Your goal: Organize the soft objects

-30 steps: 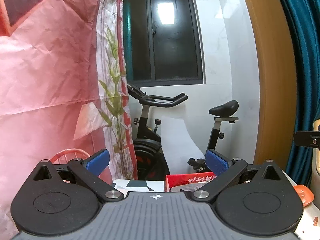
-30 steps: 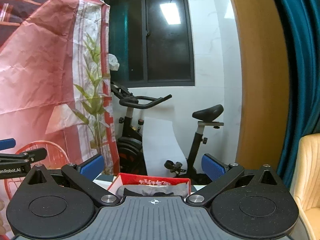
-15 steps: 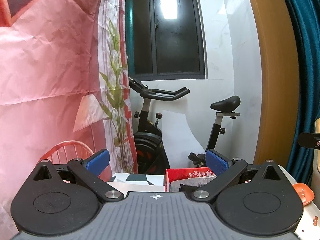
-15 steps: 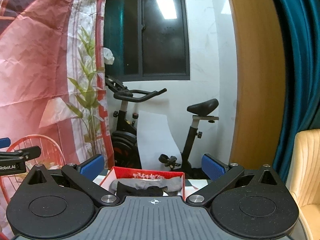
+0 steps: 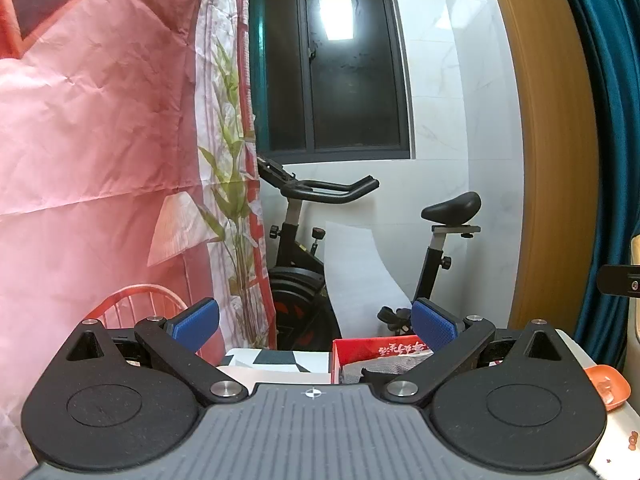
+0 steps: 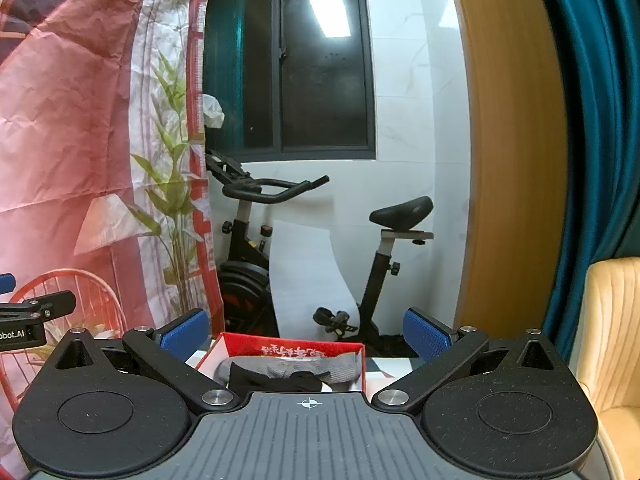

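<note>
You are in a home, in a lived-in room. An exercise bike (image 6: 304,248) stands by a white marble-look wall under a dark window (image 6: 324,60). Teal curtains (image 6: 596,120) hang at your right beside a cream armchair (image 6: 612,340), and a printed pink backdrop (image 5: 100,140) hangs at your left.
</note>
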Demonstrator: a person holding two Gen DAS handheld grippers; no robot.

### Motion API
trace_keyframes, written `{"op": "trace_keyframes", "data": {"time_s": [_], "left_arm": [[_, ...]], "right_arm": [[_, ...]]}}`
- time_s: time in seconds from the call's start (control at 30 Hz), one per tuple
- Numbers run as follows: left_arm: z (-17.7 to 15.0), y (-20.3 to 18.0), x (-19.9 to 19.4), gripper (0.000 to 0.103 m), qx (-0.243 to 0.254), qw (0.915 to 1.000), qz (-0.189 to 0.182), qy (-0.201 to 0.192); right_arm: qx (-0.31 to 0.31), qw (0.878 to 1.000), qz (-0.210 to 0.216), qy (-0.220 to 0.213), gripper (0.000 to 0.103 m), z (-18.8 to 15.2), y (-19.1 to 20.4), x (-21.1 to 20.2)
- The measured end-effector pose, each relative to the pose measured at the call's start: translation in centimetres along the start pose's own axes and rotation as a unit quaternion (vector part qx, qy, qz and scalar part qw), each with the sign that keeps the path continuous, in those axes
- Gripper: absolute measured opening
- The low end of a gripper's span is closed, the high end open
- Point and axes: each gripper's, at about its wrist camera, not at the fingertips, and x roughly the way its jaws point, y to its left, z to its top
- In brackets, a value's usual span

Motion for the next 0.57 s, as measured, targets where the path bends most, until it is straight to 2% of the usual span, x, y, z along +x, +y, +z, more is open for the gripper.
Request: {"op": "trace_keyframes", "data": {"time_s": [0.57], "left_arm": [[-0.15, 0.27, -0.18, 0.103, 0.002, 1.0000, -0.004, -0.006]], "right_arm": [[0.001, 1.000, -0.001, 0.003, 0.103, -0.33, -0.46, 0.13]]}}
